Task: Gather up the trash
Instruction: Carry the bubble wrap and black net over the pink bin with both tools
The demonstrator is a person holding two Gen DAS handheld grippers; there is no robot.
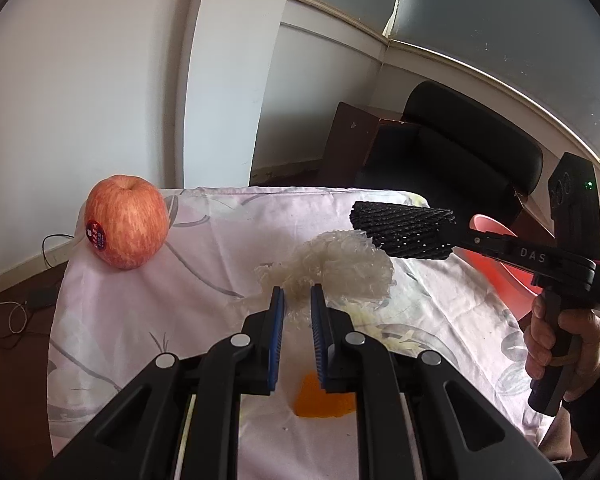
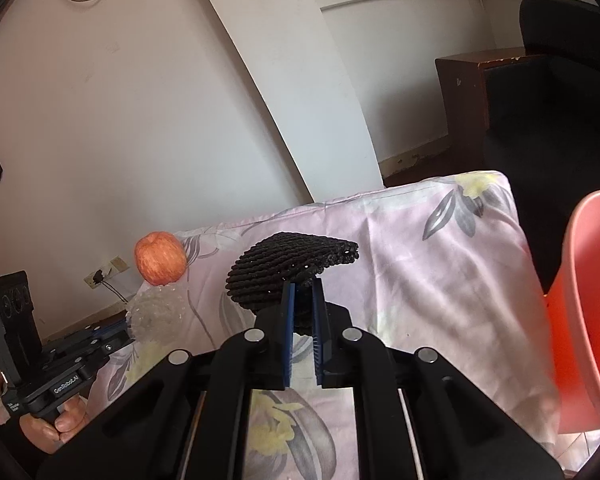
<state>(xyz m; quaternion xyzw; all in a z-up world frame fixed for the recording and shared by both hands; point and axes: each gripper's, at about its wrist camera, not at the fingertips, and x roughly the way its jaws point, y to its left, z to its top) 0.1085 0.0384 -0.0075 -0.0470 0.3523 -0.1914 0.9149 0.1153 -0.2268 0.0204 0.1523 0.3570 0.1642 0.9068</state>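
A white foam fruit net [image 1: 340, 268] hangs just above the pink floral cloth [image 1: 172, 304], and my left gripper [image 1: 296, 296] is shut on its near end. The right gripper [image 1: 452, 238] comes in from the right, shut on a black foam fruit net [image 1: 404, 228] and holding it in the air above the cloth. In the right wrist view the right gripper [image 2: 303, 292] pinches the black net [image 2: 288, 268] between its blue pads. There the white net [image 2: 156, 316] shows at the left gripper [image 2: 130, 330]. An orange peel [image 1: 324, 398] lies on the cloth under my left fingers.
A red apple [image 1: 126, 226] with a sticker sits at the cloth's far left corner, also the apple [image 2: 160, 258] in the right view. A red-pink bin [image 2: 588, 304] stands off the table's right edge. A black chair [image 1: 460, 148] and a brown cabinet are behind.
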